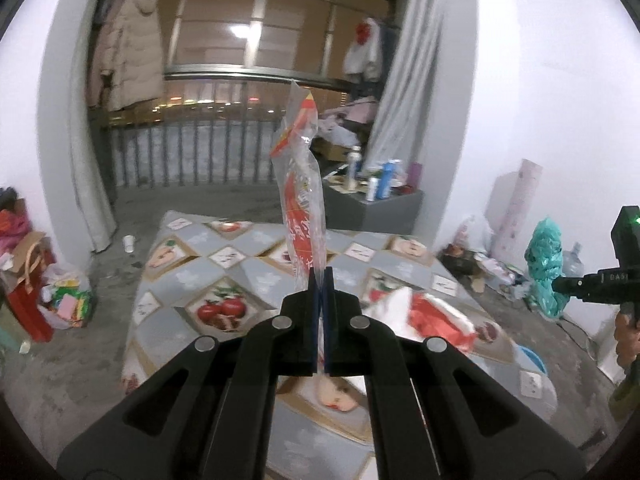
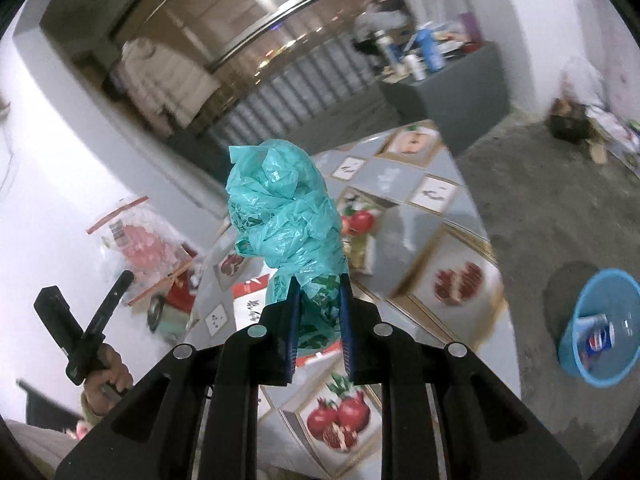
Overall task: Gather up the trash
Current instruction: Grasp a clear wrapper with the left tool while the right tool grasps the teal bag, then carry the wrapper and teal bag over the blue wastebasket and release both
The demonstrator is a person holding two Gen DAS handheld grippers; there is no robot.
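Above a low table covered in a fruit-patterned cloth (image 1: 240, 268), the left gripper (image 1: 320, 276) has its jaws pressed together on a clear plastic wrapper with red print (image 1: 302, 184), which stands upright from the tips. Meanwhile the right gripper (image 2: 319, 284) has its jaws clamped on a crumpled teal plastic bag (image 2: 284, 212). Off to the right, a blue basin (image 2: 600, 332) sits on the concrete floor (image 2: 552, 200) with a can (image 2: 596, 338) inside.

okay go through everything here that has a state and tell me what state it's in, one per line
left gripper: shut on the clear wrapper
clear wrapper: pinched, standing up from the jaws
right gripper: shut on the teal bag
teal bag: crumpled, held
blue basin: on the floor, holding a can
paper cup: upright on the floor
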